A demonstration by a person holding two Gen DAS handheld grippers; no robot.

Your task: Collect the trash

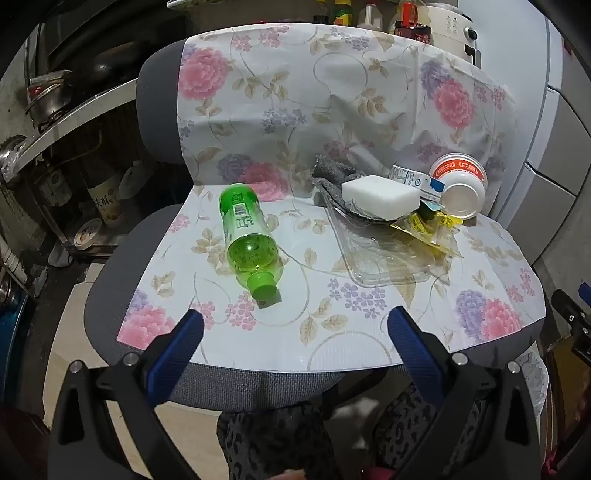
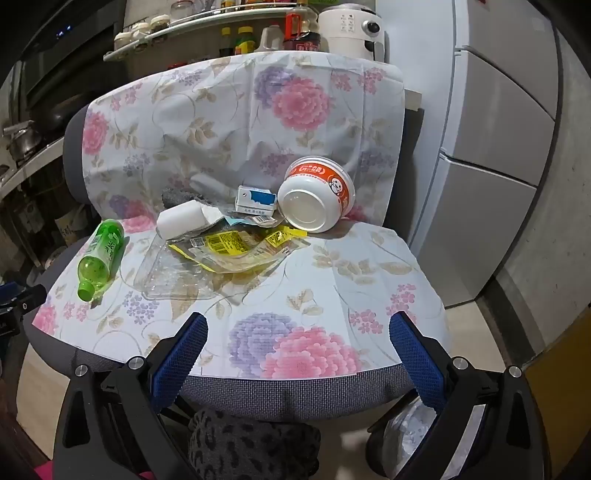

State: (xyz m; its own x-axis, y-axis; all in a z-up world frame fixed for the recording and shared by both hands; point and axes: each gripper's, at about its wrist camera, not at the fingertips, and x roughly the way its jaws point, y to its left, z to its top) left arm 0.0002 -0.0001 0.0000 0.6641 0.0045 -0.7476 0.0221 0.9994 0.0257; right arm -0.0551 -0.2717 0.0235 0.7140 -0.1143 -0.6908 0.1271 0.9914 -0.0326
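Floral cloth (image 2: 295, 110) over grey chair (image 2: 288, 391), kitchen shelves (image 2: 207, 22) behind; fridge (image 2: 498, 147) right. Both grippers (image 1: 295, 325) (image 2: 299, 328) wide open, empty.

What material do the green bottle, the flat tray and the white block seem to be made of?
Green bottle: clear tinted plastic, glossy; light passes through it. Flat tray: thin transparent plastic; the floral cover shows through it, and its edges glint. White block: probably foam or sponge, matte with rounded corners; a hard material cannot be excluded.
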